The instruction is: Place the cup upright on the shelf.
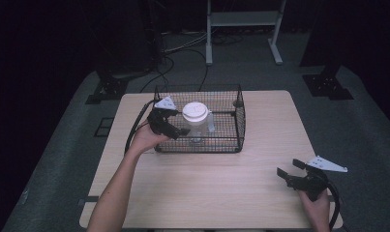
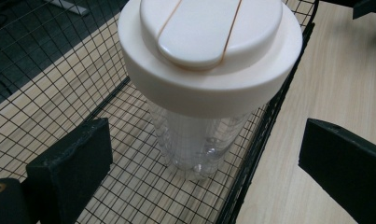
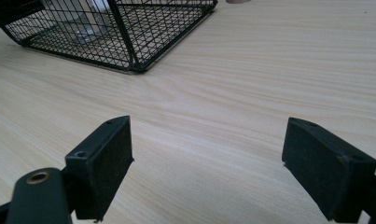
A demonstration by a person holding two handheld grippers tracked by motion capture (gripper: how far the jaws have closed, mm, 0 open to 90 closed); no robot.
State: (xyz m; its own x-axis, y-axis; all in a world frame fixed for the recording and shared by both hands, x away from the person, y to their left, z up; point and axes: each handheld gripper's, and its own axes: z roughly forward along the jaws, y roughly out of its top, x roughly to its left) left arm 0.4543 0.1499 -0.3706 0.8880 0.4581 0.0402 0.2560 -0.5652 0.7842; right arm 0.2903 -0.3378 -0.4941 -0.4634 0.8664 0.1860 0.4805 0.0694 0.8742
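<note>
While the pale wooden table point(image 1: 221, 193) is stretching out beneath both tools, the black wire-mesh basket point(image 1: 231, 140) is sitting on its far half, well ahead and to the left of the right gripper point(image 1: 292, 172) and directly under the front of the left gripper point(image 1: 175, 123). In the right gripper view the basket point(image 3: 129, 42) is lying far beyond the jaws, near the top left corner, with bare wood between.

Inside the basket, a clear ribbed plastic cup with a wide cream-white lid point(image 1: 196, 116) is standing upright on the mesh floor. In the left gripper view this cup point(image 2: 199, 144) is rising just ahead of the jaws and between their lines, its lid point(image 2: 209, 51) towering above them, and it is standing close to the basket wall point(image 2: 265, 130) that runs in front of the right-hand jaw.

The left gripper point(image 2: 204, 163) is spreading its jaws wide, one pad hanging inside the basket and the other outside over the table; neither pad is touching the cup. The person's left hand point(image 1: 145, 139) is gripping it by the basket's near left corner.

The right gripper point(image 3: 206, 163) is also gaping wide, holding nothing, low over bare wood near the table's front right corner.
</note>
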